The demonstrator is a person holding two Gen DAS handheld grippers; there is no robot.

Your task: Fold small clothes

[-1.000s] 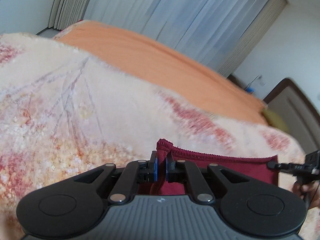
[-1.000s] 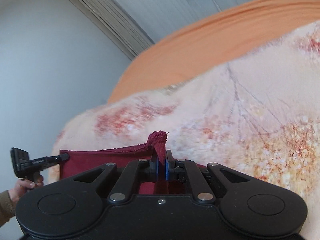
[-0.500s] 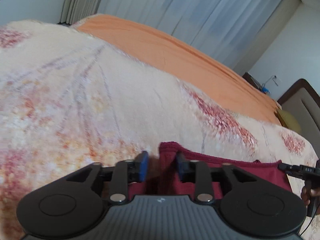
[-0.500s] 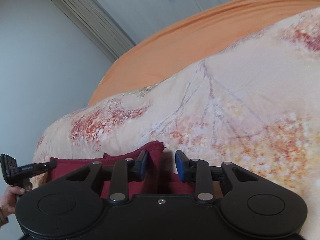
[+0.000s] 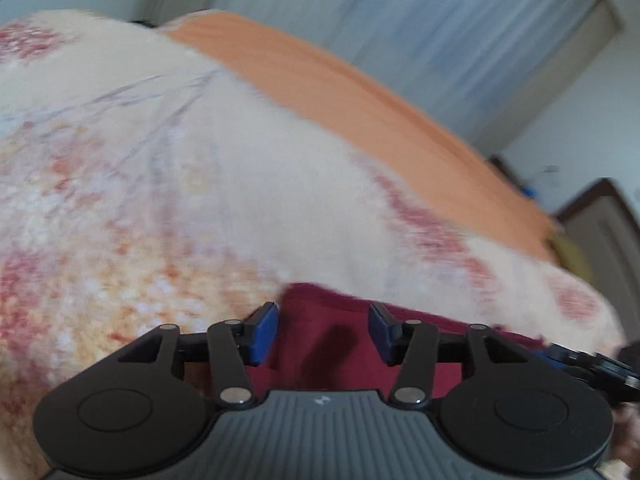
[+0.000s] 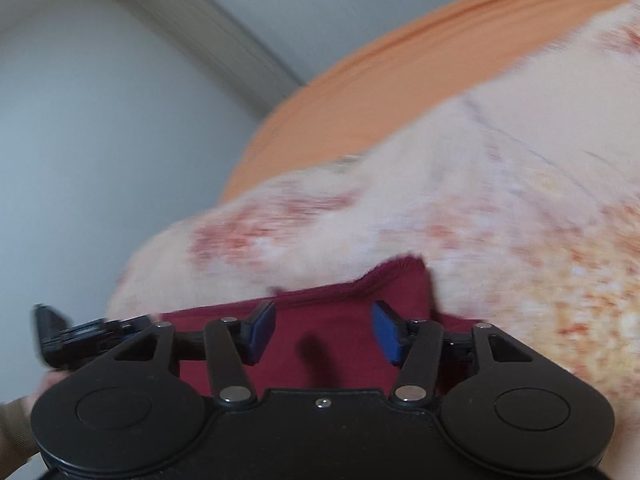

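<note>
A dark red garment (image 5: 332,340) lies flat on the flowered cream blanket (image 5: 200,200). My left gripper (image 5: 323,334) is open just above the garment's far left corner, holding nothing. In the right wrist view the same garment (image 6: 320,332) lies under my right gripper (image 6: 323,332), which is open and empty over its far right corner, where the hem bunches up a little. Each gripper shows at the edge of the other's view: the right gripper (image 5: 592,364) and the left gripper (image 6: 80,332).
The blanket (image 6: 480,200) covers a bed with an orange sheet (image 5: 360,100) beyond it. Pale curtains (image 5: 440,32) and a white wall (image 6: 100,140) stand behind. A dark headboard (image 5: 600,220) is at the far right.
Both grippers were shut on the garment's corners a second ago; they have opened wide and let go. The garment now lies on the blanket, and both grippers have drawn back slightly.
</note>
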